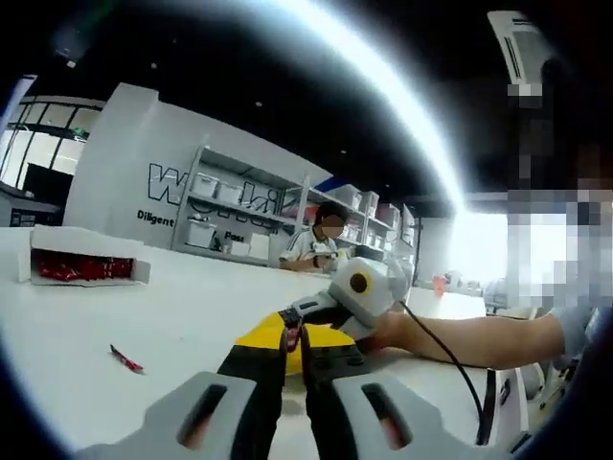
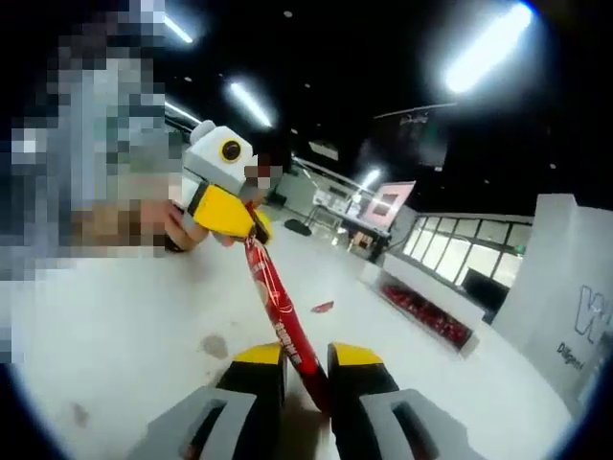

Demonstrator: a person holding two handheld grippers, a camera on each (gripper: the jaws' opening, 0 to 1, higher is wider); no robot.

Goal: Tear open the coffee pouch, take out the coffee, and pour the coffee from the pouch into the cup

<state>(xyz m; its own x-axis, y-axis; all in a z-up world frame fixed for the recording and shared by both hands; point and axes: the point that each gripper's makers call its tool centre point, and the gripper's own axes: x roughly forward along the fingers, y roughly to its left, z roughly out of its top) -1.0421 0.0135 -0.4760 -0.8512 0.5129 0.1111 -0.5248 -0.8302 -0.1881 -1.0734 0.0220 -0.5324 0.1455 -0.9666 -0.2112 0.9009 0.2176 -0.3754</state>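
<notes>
A long red coffee stick pouch (image 2: 278,311) is stretched between both grippers above the white table (image 2: 115,326). My right gripper (image 2: 306,372) is shut on its near end, the yellow-tipped jaws pressed against it. My left gripper (image 2: 247,228), held by a hand, is shut on its far end. In the left gripper view the pouch (image 1: 290,337) is seen end-on as a thin red sliver between my left gripper's (image 1: 292,347) shut jaws. The right gripper (image 1: 306,311) meets it from the right. A small red torn scrap (image 1: 125,359) (image 2: 323,308) lies on the table.
A white open box of red pouches (image 1: 81,266) (image 2: 426,316) sits on the table behind the scrap. A dark stain (image 2: 215,345) marks the tabletop. A person (image 1: 321,240) sits at the far side before shelves (image 1: 225,216). A black cable (image 1: 450,359) trails from the right gripper.
</notes>
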